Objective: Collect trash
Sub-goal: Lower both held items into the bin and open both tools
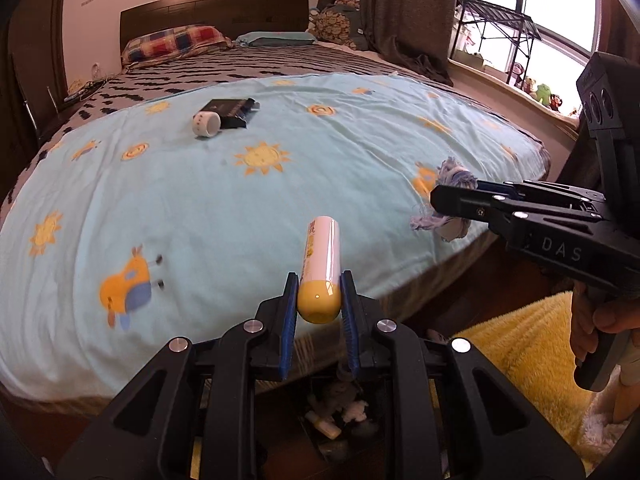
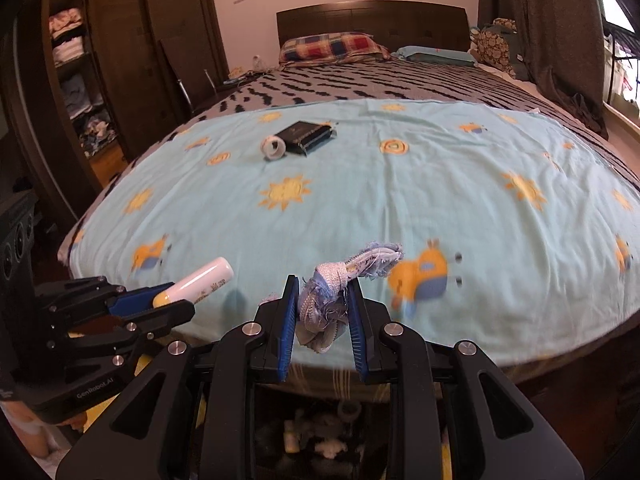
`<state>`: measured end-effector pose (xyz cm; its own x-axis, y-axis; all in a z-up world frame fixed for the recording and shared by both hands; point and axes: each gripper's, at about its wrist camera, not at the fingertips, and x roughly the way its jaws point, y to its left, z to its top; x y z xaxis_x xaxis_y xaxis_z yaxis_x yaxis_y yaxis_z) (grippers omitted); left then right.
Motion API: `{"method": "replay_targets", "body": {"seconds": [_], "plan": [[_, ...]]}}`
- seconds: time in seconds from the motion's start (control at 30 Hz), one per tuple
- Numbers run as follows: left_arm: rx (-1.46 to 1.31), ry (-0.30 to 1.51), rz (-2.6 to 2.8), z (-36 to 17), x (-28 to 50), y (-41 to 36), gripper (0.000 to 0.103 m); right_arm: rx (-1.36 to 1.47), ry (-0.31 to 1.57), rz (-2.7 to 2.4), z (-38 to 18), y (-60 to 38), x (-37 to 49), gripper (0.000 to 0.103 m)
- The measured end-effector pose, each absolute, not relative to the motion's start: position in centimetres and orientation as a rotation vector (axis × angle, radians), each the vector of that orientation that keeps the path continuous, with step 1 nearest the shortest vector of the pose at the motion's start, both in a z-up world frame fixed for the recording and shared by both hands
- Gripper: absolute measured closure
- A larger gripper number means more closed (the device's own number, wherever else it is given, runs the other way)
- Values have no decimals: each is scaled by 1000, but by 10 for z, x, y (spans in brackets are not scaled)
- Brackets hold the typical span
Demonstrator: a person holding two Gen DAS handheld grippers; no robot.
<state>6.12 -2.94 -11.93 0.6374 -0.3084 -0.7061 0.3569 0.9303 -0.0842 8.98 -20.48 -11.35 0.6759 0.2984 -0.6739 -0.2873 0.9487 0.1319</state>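
My left gripper point(image 1: 319, 306) is shut on a white tube with a yellow cap point(image 1: 322, 268), held above the bed's near edge; the tube also shows in the right wrist view point(image 2: 196, 282). My right gripper point(image 2: 323, 312) is shut on a frayed blue-and-white rag point(image 2: 334, 300), also over the near edge; the rag shows in the left wrist view point(image 1: 454, 184) too. A white tape roll point(image 1: 206, 123) and a black packet point(image 1: 232, 111) lie far up on the light-blue sheet point(image 1: 240, 208). A dark bin with trash point(image 1: 332, 420) sits below both grippers.
The bed has pillows point(image 1: 176, 42) and a dark headboard at the far end. A yellow fluffy rug point(image 1: 532, 356) lies on the floor at the right. A wardrobe point(image 2: 80, 80) stands at the left, and a window with a rack point(image 1: 500, 36) at the right.
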Motion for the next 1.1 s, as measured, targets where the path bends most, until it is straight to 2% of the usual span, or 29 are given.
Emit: {"method": "replay_targets", "body": {"seconds": [0.27,0.67,0.93,1.1], "plan": [[61,881,-400,-163,23,-39,84,51,844,278,-152,-221,52,78],[87,1080,-410,-256,22,-52,84,111,1048,262,-242,-222,50,78],[59,1167,-392,-293,37,-46,84,139,1181,249,-294,-221,64,78],[44,1200,-381,-304,40,-43,84,153,1214,256,-303,-215,68,78]]}}
